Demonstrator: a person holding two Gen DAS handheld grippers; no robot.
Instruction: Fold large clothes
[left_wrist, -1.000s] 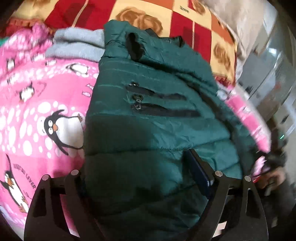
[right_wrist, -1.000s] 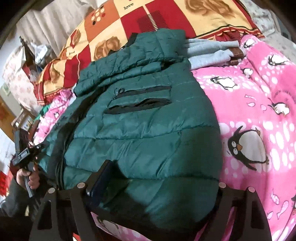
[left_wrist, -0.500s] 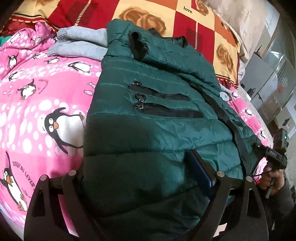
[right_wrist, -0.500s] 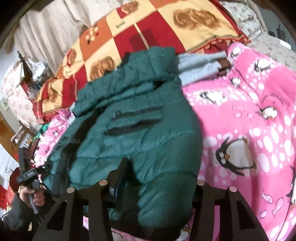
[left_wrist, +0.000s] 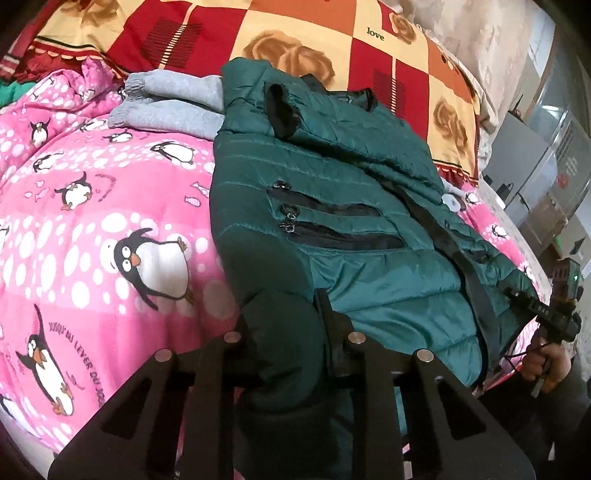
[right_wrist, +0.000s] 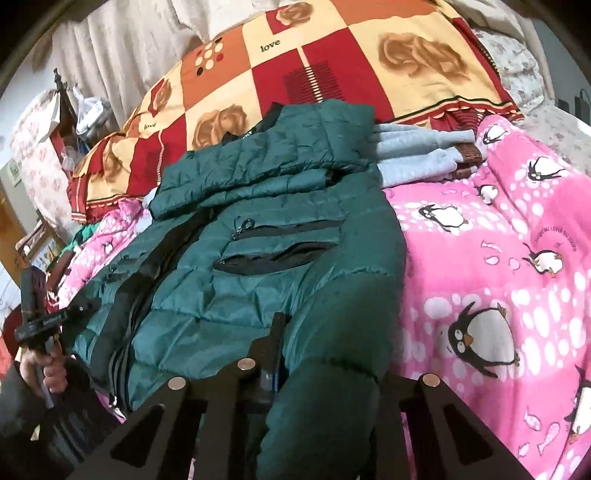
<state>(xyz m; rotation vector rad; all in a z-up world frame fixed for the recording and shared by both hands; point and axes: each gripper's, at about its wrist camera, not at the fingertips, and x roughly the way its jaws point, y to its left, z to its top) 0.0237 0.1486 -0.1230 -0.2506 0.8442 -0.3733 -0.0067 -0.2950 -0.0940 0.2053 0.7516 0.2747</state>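
On the pink penguin blanket (left_wrist: 110, 206) lies the green puffer jacket (left_wrist: 332, 206), its hem nearest you. Your left gripper (left_wrist: 284, 332) and right gripper (right_wrist: 325, 354) each pinch a hem corner between closed fingers. The slick padded fabric may slip free when you lift. No containers are visible.
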